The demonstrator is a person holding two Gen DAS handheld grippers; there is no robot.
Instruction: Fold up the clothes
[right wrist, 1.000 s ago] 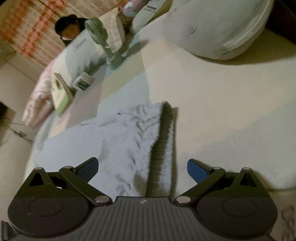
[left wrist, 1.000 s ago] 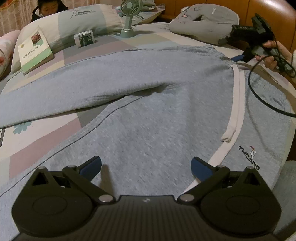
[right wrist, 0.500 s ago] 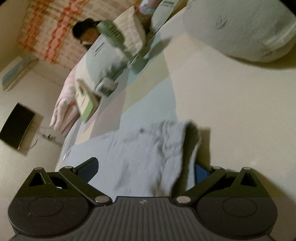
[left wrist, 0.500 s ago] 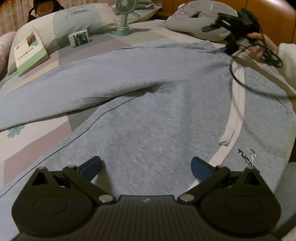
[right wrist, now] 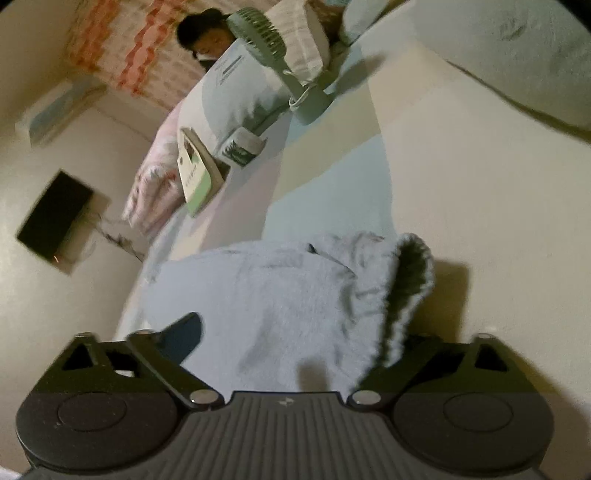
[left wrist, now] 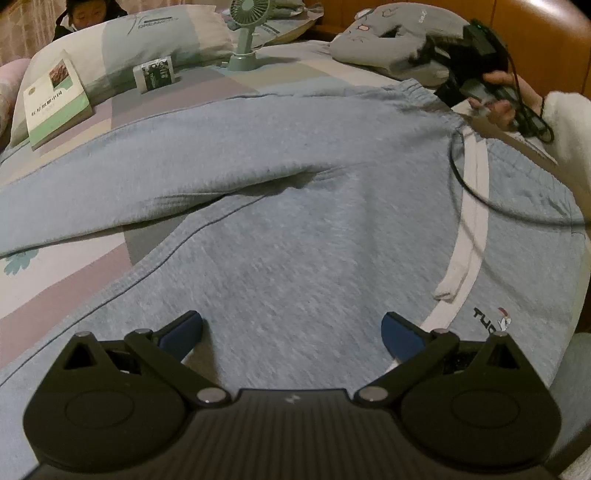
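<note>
Spreading wide, the jaws of the left gripper (left wrist: 291,330) are held empty just above the grey-blue sweatpants (left wrist: 295,229) laid flat across the bed (left wrist: 55,266). The right gripper (right wrist: 295,332) is tilted — its jaws are parted around the raised waistband (right wrist: 402,291) at the far edge; whether they pinch it cannot be told.

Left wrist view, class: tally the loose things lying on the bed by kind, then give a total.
Sweatpants: 1
Book: 1
Small box: 1
Desk fan: 1
Pillow: 1
Grey cushion: 1
Total: 6
</note>
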